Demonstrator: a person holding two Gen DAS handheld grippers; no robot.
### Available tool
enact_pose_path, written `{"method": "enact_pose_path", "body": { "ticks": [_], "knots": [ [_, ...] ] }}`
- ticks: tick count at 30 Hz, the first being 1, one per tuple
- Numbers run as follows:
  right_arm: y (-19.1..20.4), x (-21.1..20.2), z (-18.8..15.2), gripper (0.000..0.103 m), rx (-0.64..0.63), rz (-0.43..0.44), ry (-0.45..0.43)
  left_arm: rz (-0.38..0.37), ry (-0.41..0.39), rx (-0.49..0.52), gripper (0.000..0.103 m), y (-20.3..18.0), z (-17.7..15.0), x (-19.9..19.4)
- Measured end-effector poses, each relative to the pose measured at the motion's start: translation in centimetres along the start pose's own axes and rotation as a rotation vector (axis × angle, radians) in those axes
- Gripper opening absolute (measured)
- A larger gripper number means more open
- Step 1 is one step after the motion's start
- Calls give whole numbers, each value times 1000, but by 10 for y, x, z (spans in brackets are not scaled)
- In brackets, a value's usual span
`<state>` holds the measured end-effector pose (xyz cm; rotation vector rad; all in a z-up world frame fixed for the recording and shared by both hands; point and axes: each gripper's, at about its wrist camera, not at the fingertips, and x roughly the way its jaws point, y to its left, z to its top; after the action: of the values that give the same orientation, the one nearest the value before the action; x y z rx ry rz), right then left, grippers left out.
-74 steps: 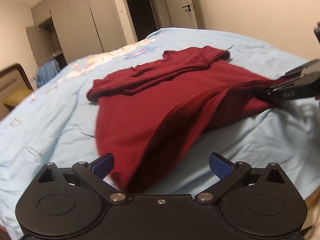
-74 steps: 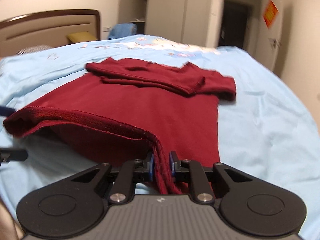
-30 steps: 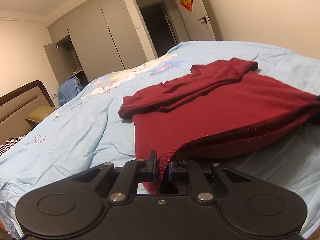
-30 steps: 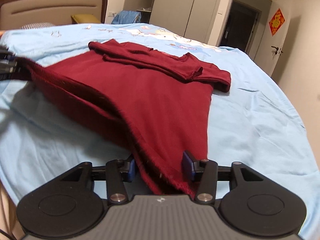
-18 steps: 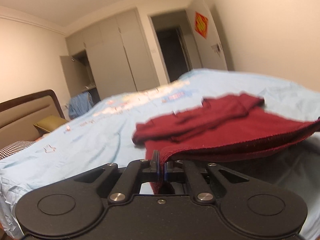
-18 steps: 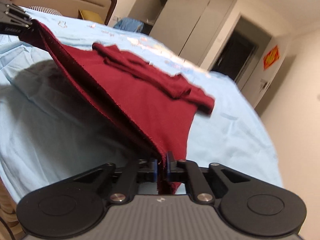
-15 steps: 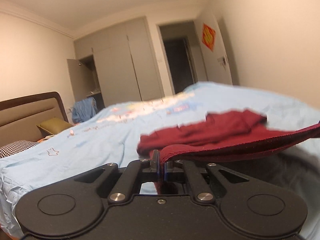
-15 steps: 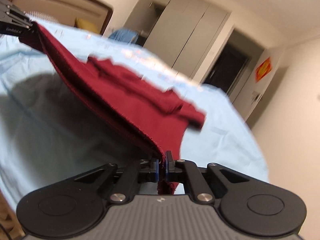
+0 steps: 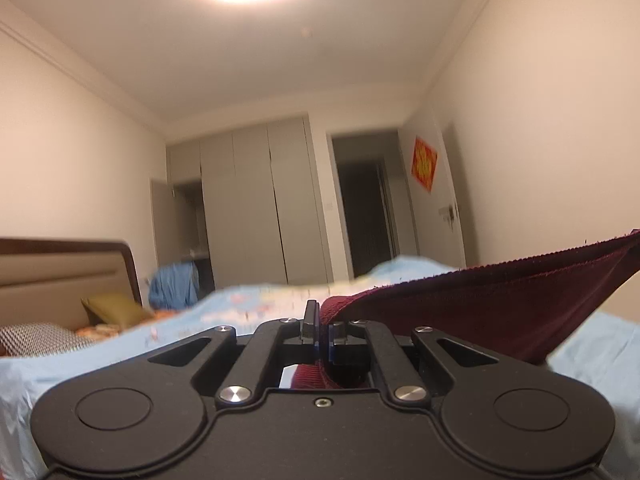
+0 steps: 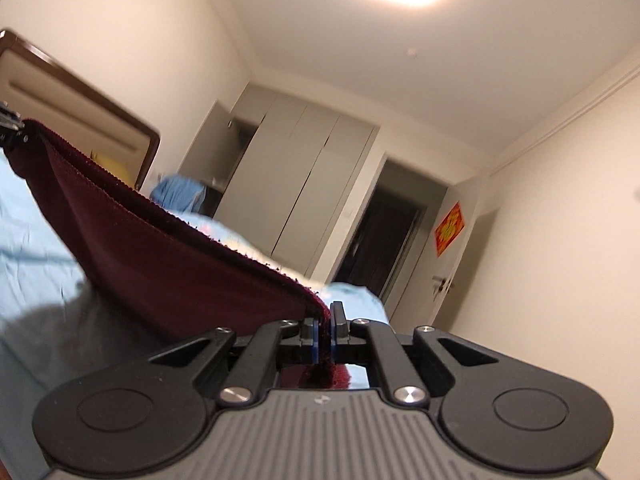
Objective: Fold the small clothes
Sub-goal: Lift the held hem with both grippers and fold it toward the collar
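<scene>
Fingers (image 9: 310,326) of both grippers apparently clamped on garment (image 9: 500,304)

The garment (image 9: 500,300) is matt, dark red knit cloth with a rough edge. The sheet (image 9: 592,344) is smooth, pale blue cloth. The headboard (image 9: 60,272) has a glossy wood frame.

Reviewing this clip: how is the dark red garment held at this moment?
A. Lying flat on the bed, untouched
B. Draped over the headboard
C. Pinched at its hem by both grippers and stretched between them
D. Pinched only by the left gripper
C: the left gripper and the right gripper each clamp the hem of the dark red garment, which spans taut between them above the bed.
</scene>
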<state>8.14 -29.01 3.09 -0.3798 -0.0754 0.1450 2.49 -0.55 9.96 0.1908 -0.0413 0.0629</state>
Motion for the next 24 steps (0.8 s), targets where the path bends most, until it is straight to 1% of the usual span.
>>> {"method": "enact_pose_path", "body": {
  "ticks": [3,5,7,9,12,18,24],
  "knots": [
    [-10,-17,15,6,68,-9,-62,5,-71,14,3,0,15,-16],
    [-14,-27,24,6,79,-29,-108,-2,-94,27,3,1,23,-22],
    [-18,-33,30,6,83,-40,-151,-8,-98,48,3,0,27,-25],
    [-21,-36,34,6,83,-31,-172,-11,-82,65,3,-2,27,-24],
    [-21,-32,32,6,54,-23,-161,-7,-38,71,3,-4,23,-18],
    [-17,-15,25,6,38,-18,-87,-5,48,83,4,-6,14,2],
    [-13,11,24,6,8,-23,-29,5,106,90,4,-4,13,38]
  ]
}}
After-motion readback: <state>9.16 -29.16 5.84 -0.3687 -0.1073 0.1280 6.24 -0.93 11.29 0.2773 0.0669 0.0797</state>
